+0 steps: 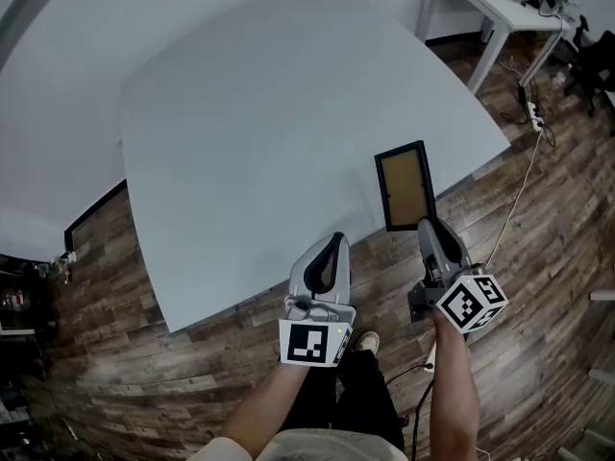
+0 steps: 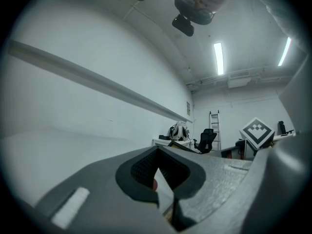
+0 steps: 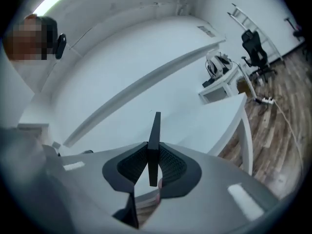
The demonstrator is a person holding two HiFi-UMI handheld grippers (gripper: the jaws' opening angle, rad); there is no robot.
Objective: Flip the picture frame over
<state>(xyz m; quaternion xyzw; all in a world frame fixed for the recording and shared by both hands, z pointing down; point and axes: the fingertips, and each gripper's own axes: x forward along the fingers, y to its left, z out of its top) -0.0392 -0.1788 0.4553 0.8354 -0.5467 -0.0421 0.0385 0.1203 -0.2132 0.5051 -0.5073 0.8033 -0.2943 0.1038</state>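
The picture frame (image 1: 404, 186), black-rimmed with a brown panel facing up, sits at the right edge of the white table (image 1: 259, 133), its near end at the table's edge. My right gripper (image 1: 427, 226) is shut on that near end. In the right gripper view the picture frame (image 3: 154, 140) shows edge-on as a thin black strip clamped between the jaws of the right gripper (image 3: 152, 173). My left gripper (image 1: 335, 239) hovers at the table's near edge, left of the frame and apart from it. In the left gripper view the left gripper (image 2: 164, 191) is shut on nothing.
A white desk (image 1: 492, 10) stands at the back right. A power strip (image 1: 535, 114) and its cable lie on the wooden floor (image 1: 548, 219) to the right. An office chair (image 2: 206, 139) and a ladder (image 2: 214, 129) stand far off.
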